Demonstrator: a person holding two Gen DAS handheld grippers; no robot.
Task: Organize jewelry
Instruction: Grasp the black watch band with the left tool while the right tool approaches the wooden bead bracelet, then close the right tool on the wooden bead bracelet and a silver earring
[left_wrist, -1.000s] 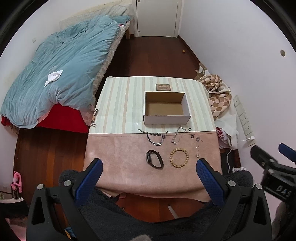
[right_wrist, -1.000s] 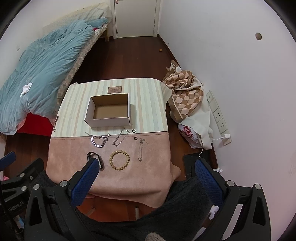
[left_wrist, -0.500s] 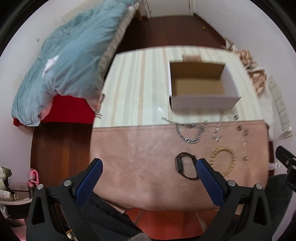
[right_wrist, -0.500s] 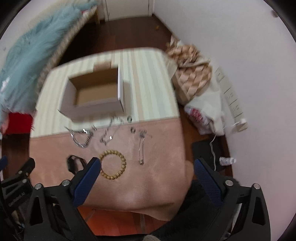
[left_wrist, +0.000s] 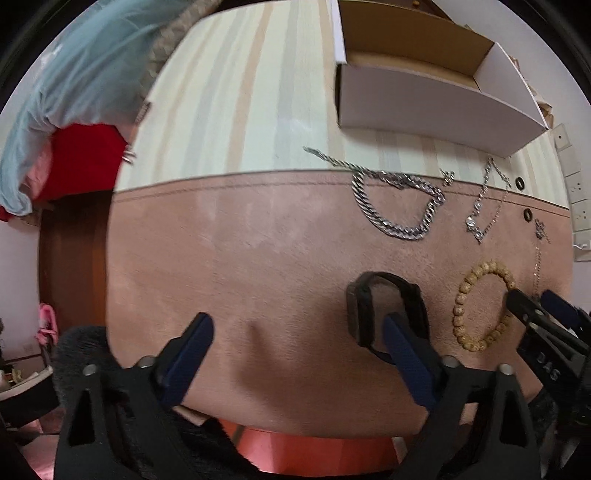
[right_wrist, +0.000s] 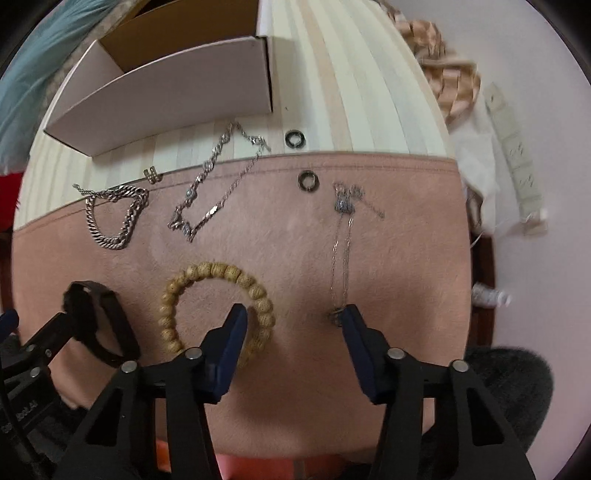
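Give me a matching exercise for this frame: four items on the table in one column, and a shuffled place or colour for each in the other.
Items:
1. bead bracelet
2. black band
3. box
4. thick chain

Descriptions:
A. white outside, brown inside, open, on the striped cloth
B. tan, round, at the right gripper's left finger
C. silver, lying across the seam between striped and pink cloth
D. dark loop at the left gripper's right finger

Pairs: 1-B, 2-D, 3-A, 4-C
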